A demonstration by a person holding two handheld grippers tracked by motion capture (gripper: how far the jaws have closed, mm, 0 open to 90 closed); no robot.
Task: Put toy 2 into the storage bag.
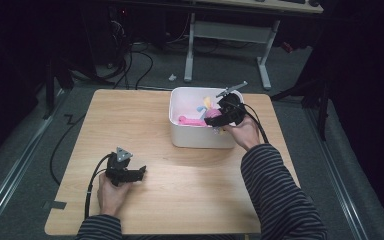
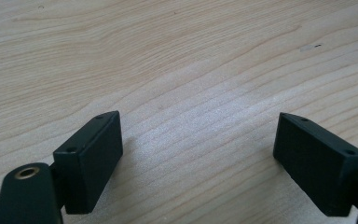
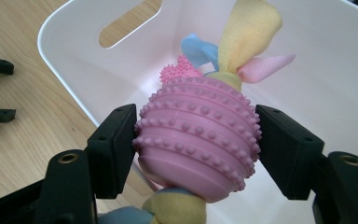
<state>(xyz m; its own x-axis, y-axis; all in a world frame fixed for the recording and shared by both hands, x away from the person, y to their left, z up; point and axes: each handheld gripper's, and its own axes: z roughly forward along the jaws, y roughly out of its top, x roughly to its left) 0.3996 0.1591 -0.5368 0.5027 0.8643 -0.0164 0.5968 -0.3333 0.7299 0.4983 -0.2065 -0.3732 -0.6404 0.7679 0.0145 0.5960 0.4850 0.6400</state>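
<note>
While my right gripper (image 3: pixel 196 144) is squeezing the pink studded dog toy (image 3: pixel 198 140) over the white bin (image 3: pixel 70 60) at the desk's (image 1: pixel 130 120) two o'clock, I'm keeping its cloth tails clear; my left gripper (image 2: pixel 198 161) is resting wide open, empty, at seven o'clock.

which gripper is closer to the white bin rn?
Right. The right gripper is over the white bin, jaws shut on the pink studded toy. The left gripper sits open on the bare table, well off toward the near-left corner.
</note>
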